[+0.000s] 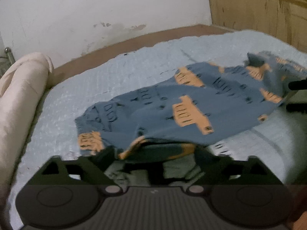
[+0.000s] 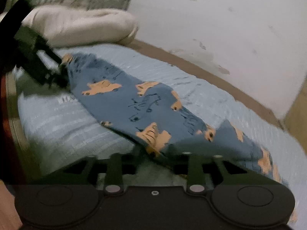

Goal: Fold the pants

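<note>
- Pants point(image 1: 172, 103) of blue cloth, printed with orange vehicle shapes and dark line drawings, lie stretched across the light blue bedspread point(image 1: 96, 80) between the two tongs.
- Left gripper point(image 1: 153, 153) sits at the near edge of the cloth in the left wrist view; the fabric rises off the bedspread just ahead of its fingers and drapes over the gap between them.
- The left fingers look drawn in on that lifted edge, pinching it, though blur and the overhanging cloth hide the exact contact.
- From the right wrist view the left gripper shows far off to the upper left, its dark tip touching the far end of the pants.
- Right gripper point(image 2: 165, 159) meets the other end of the garment; cloth comes right down to its fingers and covers the space between them.
- Whether the right tongs are pressed on the cloth or merely under it I cannot tell; the fingertips are hidden and the frame is blurred.
- In the left wrist view two dark finger ends of the right gripper show at the far right edge, just beside the pants, with a gap between them.
- Beyond the left gripper, well to its left, a rolled cream blanket point(image 1: 21, 88) lies at the edge of the bed.
- Ahead of both tongs, past the bedspread, runs a brown bed edge point(image 1: 122, 42) and a stained white wall point(image 1: 107, 9).
- A cardboard box point(image 1: 257, 9) stands ahead and to the right of the left gripper.
</note>
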The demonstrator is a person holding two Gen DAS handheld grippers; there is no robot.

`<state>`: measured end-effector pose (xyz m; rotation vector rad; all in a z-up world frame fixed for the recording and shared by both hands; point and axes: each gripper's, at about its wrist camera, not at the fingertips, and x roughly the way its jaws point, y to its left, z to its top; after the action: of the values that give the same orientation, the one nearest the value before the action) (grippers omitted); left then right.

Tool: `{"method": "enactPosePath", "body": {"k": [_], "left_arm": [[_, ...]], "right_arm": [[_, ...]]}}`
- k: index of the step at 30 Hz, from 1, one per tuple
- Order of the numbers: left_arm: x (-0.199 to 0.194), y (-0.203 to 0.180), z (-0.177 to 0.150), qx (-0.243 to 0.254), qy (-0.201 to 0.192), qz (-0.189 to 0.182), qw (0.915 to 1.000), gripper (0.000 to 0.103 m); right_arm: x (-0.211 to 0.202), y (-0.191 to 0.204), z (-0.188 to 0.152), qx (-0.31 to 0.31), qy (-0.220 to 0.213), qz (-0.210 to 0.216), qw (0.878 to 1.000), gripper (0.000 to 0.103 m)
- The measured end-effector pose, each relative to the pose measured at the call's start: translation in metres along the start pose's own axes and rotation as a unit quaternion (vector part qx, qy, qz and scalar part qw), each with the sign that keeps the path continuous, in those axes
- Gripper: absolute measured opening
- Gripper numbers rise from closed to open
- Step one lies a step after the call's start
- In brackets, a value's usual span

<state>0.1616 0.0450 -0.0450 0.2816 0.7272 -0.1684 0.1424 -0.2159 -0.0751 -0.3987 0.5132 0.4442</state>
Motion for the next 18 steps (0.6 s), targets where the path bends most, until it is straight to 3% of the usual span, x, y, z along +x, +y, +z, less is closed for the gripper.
{"method": "enactPosePath", "body": {"k": [3, 6, 10, 14, 18], "left_arm": [[-0.01, -0.022, 0.005, -0.018, -0.022, -0.01, 0.9995, 0.102], [-0.011, -0.05, 0.017, -0.024, -0.035, -0.038, 0.9984, 0.102], [-0.004, -0.094, 0.039, 0.009, -0.042, -0.089, 0.9951, 0.102], [0.0, -0.141, 0.058, 0.054, -0.061, -0.124, 0.989, 0.102], [0.002, -0.18, 0.074, 0.088, -0.083, -0.155, 0.9805, 0.102]], "right_arm": [[-0.014, -0.017, -0.01, 0.055, -0.015, -0.004, 0.998, 0.083], [-0.03, -0.036, -0.023, 0.109, -0.029, -0.021, 0.993, 0.102], [-0.047, -0.07, -0.042, 0.188, -0.039, -0.041, 0.981, 0.102], [-0.056, -0.117, -0.058, 0.288, -0.041, -0.039, 0.956, 0.102], [-0.049, -0.158, -0.066, 0.326, -0.024, -0.036, 0.944, 0.098]]}}
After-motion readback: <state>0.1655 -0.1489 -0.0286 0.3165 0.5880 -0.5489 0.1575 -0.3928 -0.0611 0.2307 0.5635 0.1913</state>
